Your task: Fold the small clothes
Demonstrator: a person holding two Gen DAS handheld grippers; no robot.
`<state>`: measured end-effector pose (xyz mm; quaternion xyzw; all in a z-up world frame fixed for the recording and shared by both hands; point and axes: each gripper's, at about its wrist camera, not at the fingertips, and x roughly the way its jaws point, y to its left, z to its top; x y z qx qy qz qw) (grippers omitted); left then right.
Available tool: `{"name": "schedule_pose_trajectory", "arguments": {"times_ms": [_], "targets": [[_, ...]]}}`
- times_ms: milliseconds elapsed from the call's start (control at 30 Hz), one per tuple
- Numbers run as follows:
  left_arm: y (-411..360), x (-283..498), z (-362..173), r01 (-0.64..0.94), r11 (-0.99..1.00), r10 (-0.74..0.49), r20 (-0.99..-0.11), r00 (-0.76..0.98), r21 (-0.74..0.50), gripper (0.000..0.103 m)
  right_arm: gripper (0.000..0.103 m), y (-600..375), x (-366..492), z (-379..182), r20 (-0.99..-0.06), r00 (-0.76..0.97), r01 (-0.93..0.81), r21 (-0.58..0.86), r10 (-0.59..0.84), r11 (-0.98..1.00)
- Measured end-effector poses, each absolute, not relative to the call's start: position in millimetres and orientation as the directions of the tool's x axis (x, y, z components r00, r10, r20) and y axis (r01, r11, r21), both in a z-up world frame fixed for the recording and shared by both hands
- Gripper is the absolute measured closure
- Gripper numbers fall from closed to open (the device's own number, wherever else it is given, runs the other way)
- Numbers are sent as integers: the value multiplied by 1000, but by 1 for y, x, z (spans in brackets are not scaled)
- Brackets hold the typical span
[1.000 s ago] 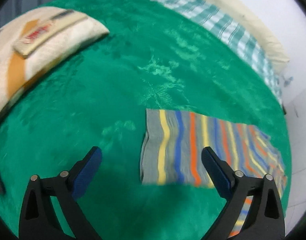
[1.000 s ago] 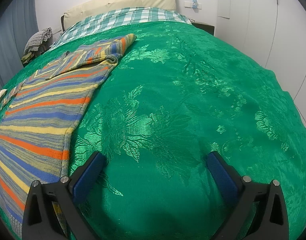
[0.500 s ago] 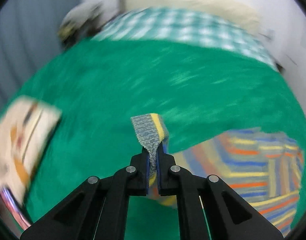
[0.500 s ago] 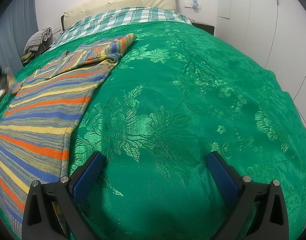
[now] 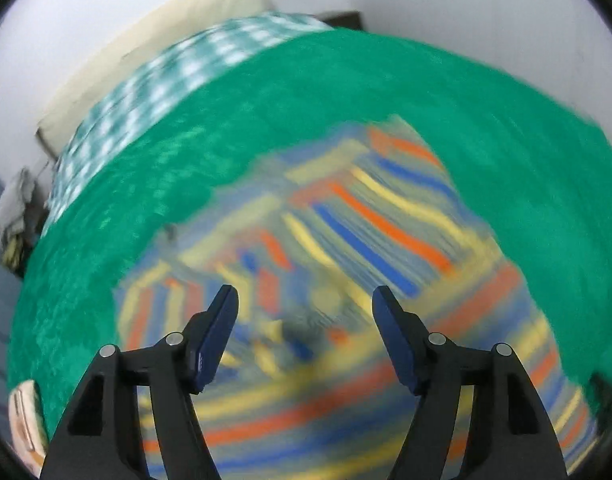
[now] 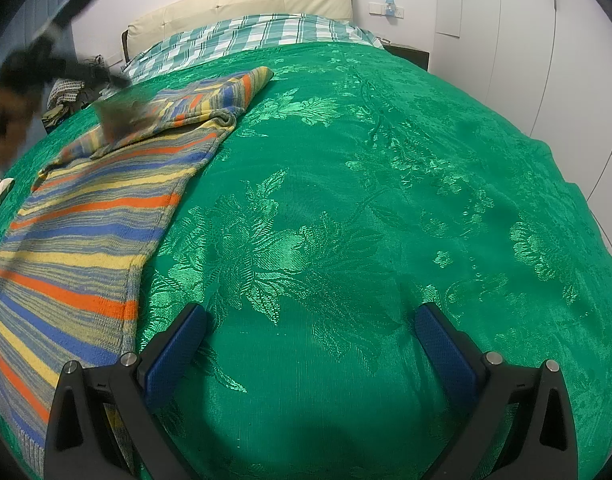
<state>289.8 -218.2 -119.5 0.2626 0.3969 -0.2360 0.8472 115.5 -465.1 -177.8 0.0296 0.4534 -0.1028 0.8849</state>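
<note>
A knitted sweater with blue, orange and yellow stripes lies on the green bedspread. My left gripper hovers over its middle in a heavily blurred view; its jaws are opening and no cloth shows between the pads. The right wrist view shows the sweater along the left side of the bed, with a blurred sleeve end over its upper part, below a dark smear of the left tool and a hand. My right gripper stands open over bare bedspread, beside the sweater's hem.
A checked sheet and a cream headboard close off the far end of the bed. A cream folded item lies at the left edge. A heap of clothes sits beyond the bed's left side, and white cupboard doors stand at the right.
The left gripper shut on the sleeve's cuff, swung it across over the sweater's body while rolling, and its jaws now stand apart without the cloth. The right gripper has not moved.
</note>
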Motion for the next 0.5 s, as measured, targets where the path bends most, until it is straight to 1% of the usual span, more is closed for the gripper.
{"name": "schedule_pose_trajectory", "arguments": {"times_ms": [67,100,167,233,267,333,400,500], "targets": [[-208,262,-125,628,747,-215,-815,538,217,29,0,-465,115,-178,-808,568,209,-40,-154,977],[-195,247,-124,630,755,-235,-820,521,184,26,0,-465,116,-178,-808,568,209,-39,-154,977],[-161,222,-120,614,778,-263,-818,512,134,15,0,-465,117,-179,-809,568,208,-39,-153,977],[-132,202,-116,585,804,-273,-812,516,102,9,0,-465,116,-178,-809,568,209,-39,-154,977],[-105,195,-115,557,826,-269,-810,520,83,9,0,-465,116,-178,-809,568,209,-40,-154,977],[-75,198,-117,504,860,-238,-815,528,76,9,0,-465,116,-178,-809,567,209,-41,-155,977],[-24,201,-122,397,917,-193,-828,527,39,9,0,-465,117,-178,-813,562,208,-44,-156,977],[54,205,-132,182,979,-173,-839,516,-90,9,0,-466,121,-177,-824,547,204,-43,-150,978]]}}
